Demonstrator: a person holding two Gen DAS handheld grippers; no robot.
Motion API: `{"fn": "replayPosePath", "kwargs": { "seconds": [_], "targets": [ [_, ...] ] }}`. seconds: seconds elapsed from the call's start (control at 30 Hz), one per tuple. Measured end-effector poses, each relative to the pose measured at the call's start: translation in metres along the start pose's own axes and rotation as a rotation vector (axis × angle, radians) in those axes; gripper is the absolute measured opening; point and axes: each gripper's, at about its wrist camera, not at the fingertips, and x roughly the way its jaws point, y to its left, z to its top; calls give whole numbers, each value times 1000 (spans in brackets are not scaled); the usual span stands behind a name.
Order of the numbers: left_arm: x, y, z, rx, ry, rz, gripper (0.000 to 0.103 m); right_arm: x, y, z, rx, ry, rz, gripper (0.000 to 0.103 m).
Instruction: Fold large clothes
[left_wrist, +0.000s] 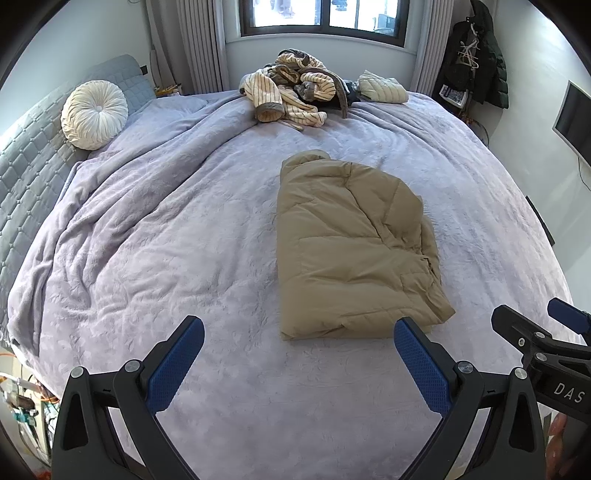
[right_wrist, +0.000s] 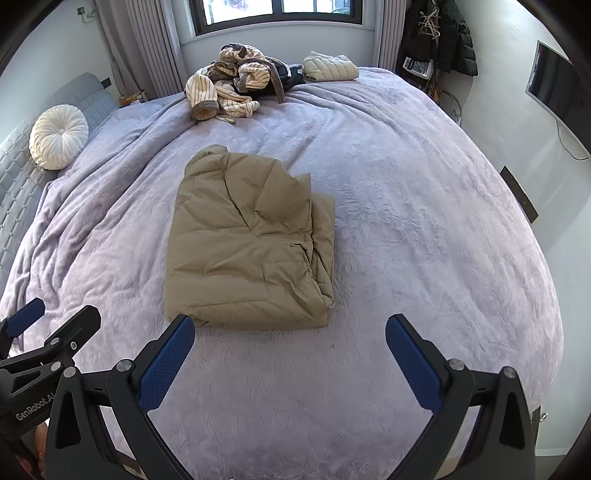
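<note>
Simply a puffy quilted tan jacket (left_wrist: 351, 243), folded rectangular, on plush blanket (left_wrist: 184, 229).

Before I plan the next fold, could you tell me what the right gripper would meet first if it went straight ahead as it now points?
Probably the near hem of the folded tan puffer jacket, towards its right corner; the open right gripper aims just beyond bare lilac blanket. Depth is uncertain.

The left gripper (left_wrist: 299, 328) hangs with its jaws spread wide and nothing between the blue pads (left_wrist: 421, 365). The right gripper (right_wrist: 290, 326) is held level beside it, jaws equally wide and empty, its black frame entering the left wrist view at the right edge. Both point forward, apart from each other.
</note>
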Motion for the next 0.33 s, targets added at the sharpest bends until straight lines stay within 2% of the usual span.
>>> {"fn": "replayPosePath", "kwargs": {
  "seconds": [0.33],
  "targets": [
    [-3, -4, -3, -3, 3, -1, 103, 0, -2, 0, -1, -1, 0, 103]
  ]
}}
